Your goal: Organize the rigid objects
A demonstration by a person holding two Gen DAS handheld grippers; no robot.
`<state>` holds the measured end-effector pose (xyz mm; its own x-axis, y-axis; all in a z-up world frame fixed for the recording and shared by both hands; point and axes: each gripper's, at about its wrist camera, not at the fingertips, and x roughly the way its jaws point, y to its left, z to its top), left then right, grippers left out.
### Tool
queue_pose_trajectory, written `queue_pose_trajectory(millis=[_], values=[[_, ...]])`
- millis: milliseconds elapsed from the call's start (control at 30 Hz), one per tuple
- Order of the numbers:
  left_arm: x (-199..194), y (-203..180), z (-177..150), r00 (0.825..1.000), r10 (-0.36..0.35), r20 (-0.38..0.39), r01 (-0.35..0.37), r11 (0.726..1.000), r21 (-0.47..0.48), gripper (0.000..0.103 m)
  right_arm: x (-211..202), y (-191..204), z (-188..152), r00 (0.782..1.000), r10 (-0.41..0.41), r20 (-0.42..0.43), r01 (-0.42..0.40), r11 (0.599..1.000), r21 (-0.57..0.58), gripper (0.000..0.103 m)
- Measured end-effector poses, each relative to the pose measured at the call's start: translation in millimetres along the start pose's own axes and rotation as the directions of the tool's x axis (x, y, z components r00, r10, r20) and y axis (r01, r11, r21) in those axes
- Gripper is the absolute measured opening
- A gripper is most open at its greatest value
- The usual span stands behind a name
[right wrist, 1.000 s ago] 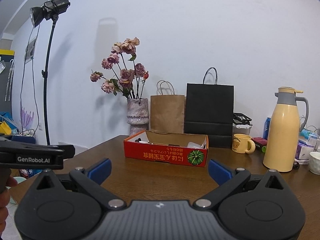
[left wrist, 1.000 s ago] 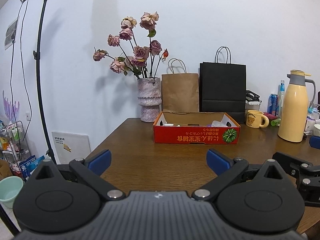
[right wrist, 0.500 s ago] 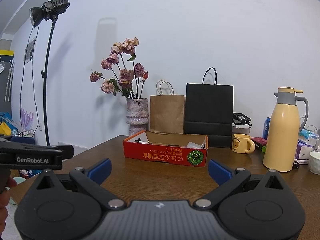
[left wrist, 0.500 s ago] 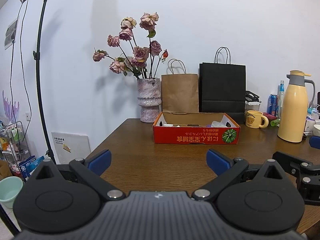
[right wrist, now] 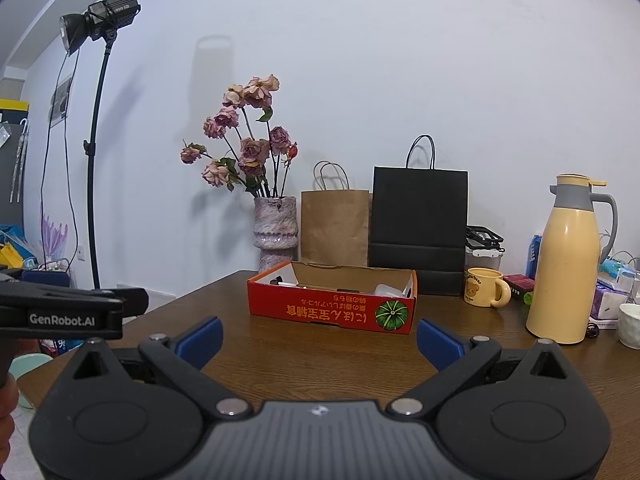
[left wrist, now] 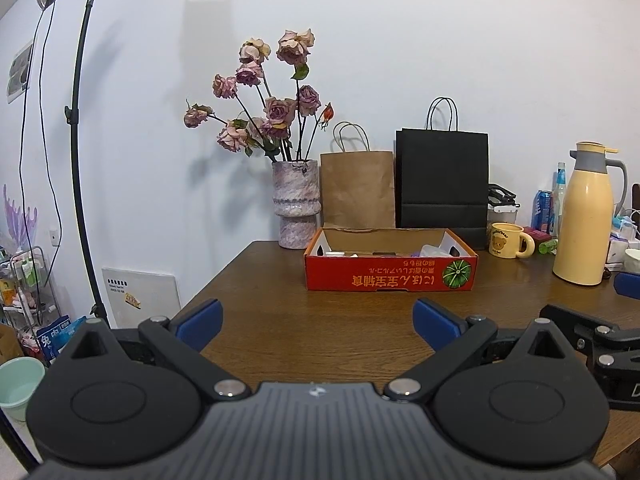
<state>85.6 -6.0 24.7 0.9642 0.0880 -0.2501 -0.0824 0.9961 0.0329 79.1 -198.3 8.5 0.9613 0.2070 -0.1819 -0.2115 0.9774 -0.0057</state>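
A red cardboard box with a pumpkin picture sits on the brown wooden table; it also shows in the right wrist view. Small items lie inside it, mostly hidden by its wall. My left gripper is open and empty, well in front of the box. My right gripper is open and empty, also short of the box. The right gripper's body shows at the right edge of the left wrist view; the left gripper's body shows at the left of the right wrist view.
Behind the box stand a vase of dried roses, a brown paper bag and a black paper bag. To the right are a yellow bear mug, a yellow thermos and small clutter. A light stand stands left of the table.
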Motion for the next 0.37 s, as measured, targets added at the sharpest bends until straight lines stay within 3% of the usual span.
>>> queue_pose_trajectory(millis=[367], values=[[-1.4, 0.2, 0.7, 1.0, -0.007, 0.004, 0.007, 1.0, 0.003, 0.103, 0.1, 0.5, 0.0, 1.0, 0.0, 0.0, 0.0, 1.0, 0.0, 0.103]])
